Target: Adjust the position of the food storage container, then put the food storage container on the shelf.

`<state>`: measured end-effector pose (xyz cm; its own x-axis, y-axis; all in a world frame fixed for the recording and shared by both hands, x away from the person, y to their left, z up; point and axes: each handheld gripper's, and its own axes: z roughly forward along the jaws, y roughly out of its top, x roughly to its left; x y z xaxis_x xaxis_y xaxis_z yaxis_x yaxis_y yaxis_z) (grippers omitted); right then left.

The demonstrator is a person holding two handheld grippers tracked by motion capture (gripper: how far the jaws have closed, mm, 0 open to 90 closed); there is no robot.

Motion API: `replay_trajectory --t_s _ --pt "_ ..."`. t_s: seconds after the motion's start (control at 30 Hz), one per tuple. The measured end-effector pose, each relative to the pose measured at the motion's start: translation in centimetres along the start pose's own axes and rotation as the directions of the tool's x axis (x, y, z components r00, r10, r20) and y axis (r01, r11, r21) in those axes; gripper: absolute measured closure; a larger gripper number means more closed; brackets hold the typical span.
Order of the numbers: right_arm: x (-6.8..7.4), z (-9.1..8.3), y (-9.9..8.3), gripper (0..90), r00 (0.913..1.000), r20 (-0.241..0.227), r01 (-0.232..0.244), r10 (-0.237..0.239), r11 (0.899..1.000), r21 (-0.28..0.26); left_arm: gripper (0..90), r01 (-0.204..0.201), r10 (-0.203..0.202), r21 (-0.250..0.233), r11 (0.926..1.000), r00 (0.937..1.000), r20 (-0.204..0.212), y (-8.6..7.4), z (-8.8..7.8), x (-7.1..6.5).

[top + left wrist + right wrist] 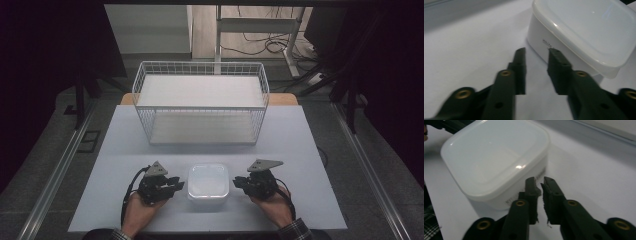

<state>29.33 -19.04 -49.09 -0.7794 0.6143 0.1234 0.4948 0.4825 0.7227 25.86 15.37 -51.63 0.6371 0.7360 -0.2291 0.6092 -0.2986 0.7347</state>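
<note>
A white square container with a translucent lid (208, 182) sits on the pale table near the front edge, between the two grippers. My left gripper (179, 184) lies just left of it, pointing at its side. In the left gripper view the container (586, 30) stands right ahead of my left gripper (537, 51), whose jaws are apart with nothing between them. My right gripper (237, 182) is just right of the container. In the right gripper view my right gripper (537, 181) shows a narrow gap between its jaws, tips close to the container (494, 157) wall, holding nothing.
A white wire basket (145, 75) with a white floor stands at the back middle of the table (125, 150). Bare tabletop lies between the basket and the container. Beyond the table are a desk frame and cables on the floor.
</note>
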Motion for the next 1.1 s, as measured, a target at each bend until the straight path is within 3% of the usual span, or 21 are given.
replay_trajectory --t_s 0.03,0.1,0.17,0.23,0.27,0.33,0.37,0.4,0.47,0.63,0.77,0.87,0.97,1.1 --pt "0.0 0.0 0.0 77.6 1.0000 0.000 0.000 0.000 1.000 0.000 59.7 0.000 0.000 0.000 1.0000 1.0000 0.000 0.0 0.0 0.0" --pt "-0.4 -0.9 -0.5 66.9 0.9998 0.021 0.001 0.000 1.000 -0.020 50.1 -0.021 0.021 -0.008 0.9998 0.9998 -0.007 -0.2 -0.4 0.1" --pt "-0.6 -1.2 -0.6 59.2 1.0000 -0.003 -0.002 0.002 1.000 -0.025 37.7 -0.063 0.062 -0.031 0.9976 0.9978 -0.024 -0.6 -0.7 0.2" --pt "-0.7 -1.3 -0.7 54.8 1.0000 0.006 0.003 -0.003 1.000 -0.031 29.8 -0.064 0.063 -0.029 0.9975 0.9977 -0.024 -0.7 -0.7 0.3" --pt "-0.8 -1.3 -0.7 49.1 0.9999 0.013 0.001 -0.001 0.999 -0.033 29.8 -0.065 0.065 -0.031 0.9974 0.9976 -0.025 -1.0 -0.5 0.5" --pt "-1.3 -1.0 -0.9 29.6 1.0000 0.008 -0.003 0.003 0.999 -0.045 18.5 -0.054 0.053 -0.016 0.9984 0.9984 -0.018 -1.2 -0.2 1.0" --pt "-1.3 -1.0 -0.9 29.6 1.0000 0.008 -0.003 0.003 0.999 -0.045 17.6 -0.054 0.053 -0.016 0.9984 0.9984 -0.018 -1.2 -0.2 1.0" --pt "-1.5 -0.7 -1.1 20.4 0.9999 0.011 -0.012 0.013 0.999 -0.042 14.0 -0.039 0.039 -0.010 0.9992 0.9990 -0.024 -1.3 -0.2 1.3" --pt "-1.6 -0.6 -1.2 13.6 0.9997 0.017 -0.014 0.015 0.999 -0.043 10.6 -0.027 0.027 -0.013 0.9995 0.9995 -0.019 -1.2 -0.3 1.4" --pt "-1.3 -0.5 -0.9 6.8 0.9999 0.015 0.002 -0.001 0.999 -0.050 11.2 0.007 -0.007 -0.050 0.9987 1.0000 0.004 -1.2 -1.0 2.0" --pt "-1.0 -0.6 -0.6 4.8 0.9998 0.015 0.010 -0.009 0.998 -0.056 10.1 -0.007 0.007 -0.052 0.9986 1.0000 0.004 -0.9 -1.2 1.9" --pt "-1.0 -0.9 -0.2 3.6 0.9998 0.010 -0.016 0.017 0.998 -0.065 9.9 0.006 -0.002 -0.077 0.9970 0.9987 0.050 0.0 -1.8 1.9" --pt "-0.5 -0.9 0.3 0.7 0.9995 0.033 -0.002 0.003 0.999 -0.049 7.2 0.008 0.000 -0.099 0.9951 0.9967 0.082 0.8 -2.0 1.7" --pt "-0.1 -1.0 0.8 0.7 0.9998 0.017 -0.007 0.008 0.999 -0.049 6.5 -0.008 0.019 -0.100 0.9950 0.9941 0.107 1.5 -1.9 1.1"
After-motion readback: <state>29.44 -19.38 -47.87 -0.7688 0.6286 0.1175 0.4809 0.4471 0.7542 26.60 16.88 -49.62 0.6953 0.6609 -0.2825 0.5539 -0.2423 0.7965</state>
